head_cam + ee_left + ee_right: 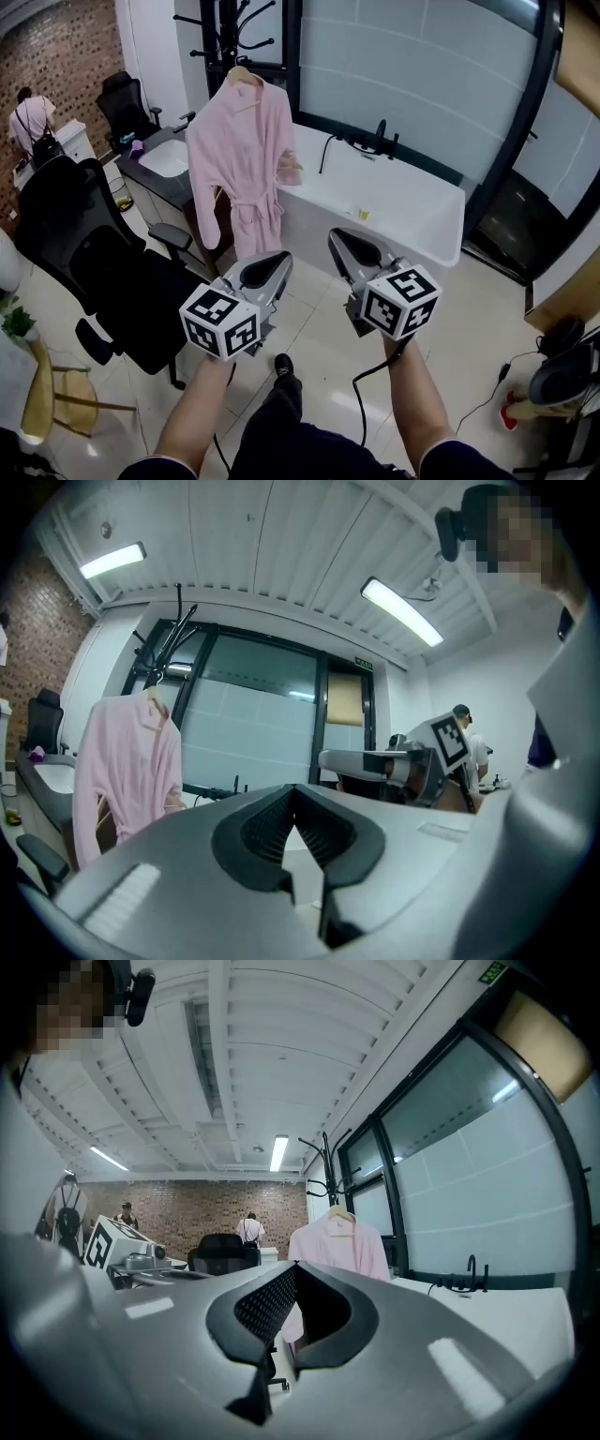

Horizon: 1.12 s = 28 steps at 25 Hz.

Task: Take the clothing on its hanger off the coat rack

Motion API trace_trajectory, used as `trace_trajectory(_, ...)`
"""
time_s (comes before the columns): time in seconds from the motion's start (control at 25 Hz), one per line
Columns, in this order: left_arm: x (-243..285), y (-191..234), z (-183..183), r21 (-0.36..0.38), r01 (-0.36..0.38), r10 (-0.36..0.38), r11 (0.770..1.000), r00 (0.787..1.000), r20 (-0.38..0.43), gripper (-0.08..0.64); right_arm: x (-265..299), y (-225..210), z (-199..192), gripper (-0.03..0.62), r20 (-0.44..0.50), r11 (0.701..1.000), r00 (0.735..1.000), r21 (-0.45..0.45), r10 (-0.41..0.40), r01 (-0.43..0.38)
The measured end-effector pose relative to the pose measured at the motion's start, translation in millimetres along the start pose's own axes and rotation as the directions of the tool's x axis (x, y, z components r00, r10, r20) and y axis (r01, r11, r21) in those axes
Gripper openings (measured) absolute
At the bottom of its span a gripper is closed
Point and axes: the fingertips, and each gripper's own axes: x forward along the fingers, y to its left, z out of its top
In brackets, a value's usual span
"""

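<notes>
From overhead, a black office chair fills the left of the tiled room, and beyond it a pink robe hangs on a wooden hanger from the black coat rack, with a white bathtub running off to its right under frosted glass panels. In the foreground the left gripper and the right gripper are held side by side at arm's length, both pointing level toward the robe and well short of it. Only this view takes in the floor and the person's forearms. The left gripper view instead catches the ceiling strip lights, the robe off to the left of the jaws, and the right gripper alongside; the left gripper has its jaws meeting at the tips, with nothing between them. The right gripper view alone shows the far brick wall and the robe almost straight ahead; the right gripper is likewise closed and empty. How the hanger's hook sits on the rack is too distant to make out.
</notes>
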Motion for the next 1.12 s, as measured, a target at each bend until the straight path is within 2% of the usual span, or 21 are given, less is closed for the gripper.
trace_trajectory(0.24,65.7,26.3,-5.6,-0.007,0.038,-0.038,0.999,0.999,-0.01,0.009,29.7,-60.8,-0.9,0.002,-0.003,1.0,1.0,-0.003,-0.03,0.03)
trace_trajectory(0.72,204.2,125.8,25.4,0.026,0.009,-0.009,1.0,1.0,0.006,0.009,138.9,-185.6,22.2,0.002,0.006,0.999,1.0,-0.03,0.026,-0.026)
trace_trajectory(1.12,264.1,187.5,44.8,0.054,-0.055,0.054,0.997,0.998,0.018,0.009,212.2,-245.4,44.2,0.002,0.035,0.994,0.995,-0.046,0.096,-0.094)
